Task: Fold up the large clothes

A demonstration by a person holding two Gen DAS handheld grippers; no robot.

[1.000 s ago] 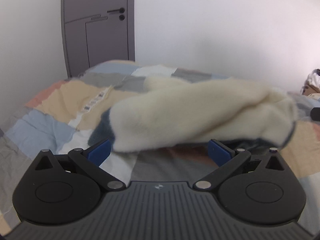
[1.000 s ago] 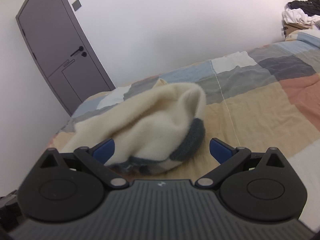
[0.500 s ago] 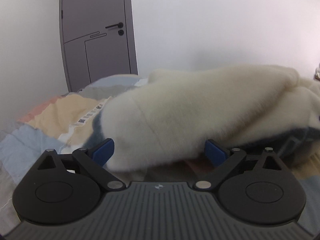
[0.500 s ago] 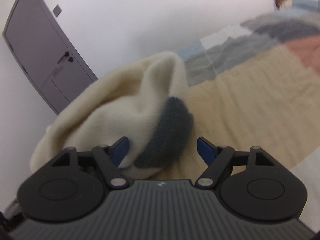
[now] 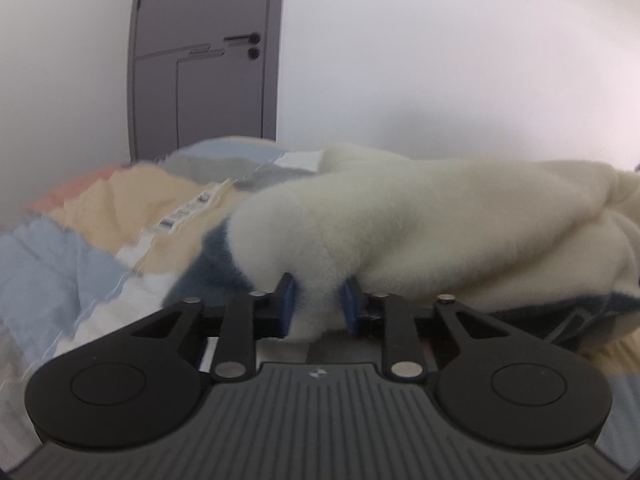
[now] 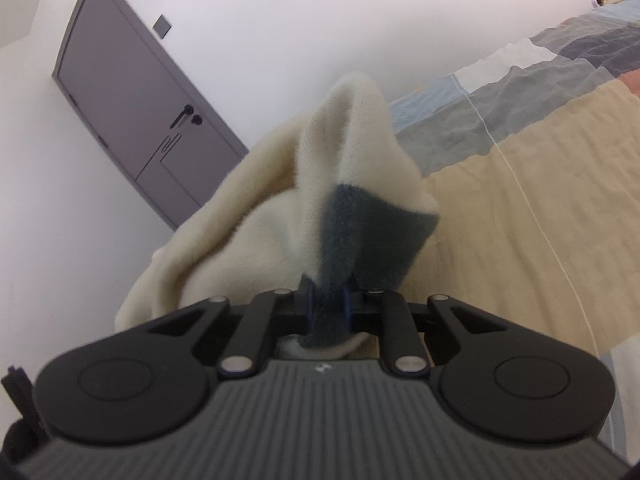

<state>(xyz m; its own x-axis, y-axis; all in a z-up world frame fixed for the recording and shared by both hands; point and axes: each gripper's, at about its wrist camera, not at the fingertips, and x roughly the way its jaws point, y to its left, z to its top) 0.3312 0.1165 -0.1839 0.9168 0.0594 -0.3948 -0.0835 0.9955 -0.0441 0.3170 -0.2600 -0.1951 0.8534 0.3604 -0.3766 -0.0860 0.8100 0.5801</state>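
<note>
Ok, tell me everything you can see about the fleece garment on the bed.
The fleece garment looks thick and fuzzy, cream with dark blue-grey bands at its edges. It lies bunched and unfolded on the patchwork quilt. The left gripper is closing on a cream fold; the right gripper is closing on a dark band.

The fleece garment (image 5: 420, 220) lies on the bed (image 5: 80, 264) at my twelve o'clock; the door (image 5: 204, 56) stands behind it at eleven.
</note>
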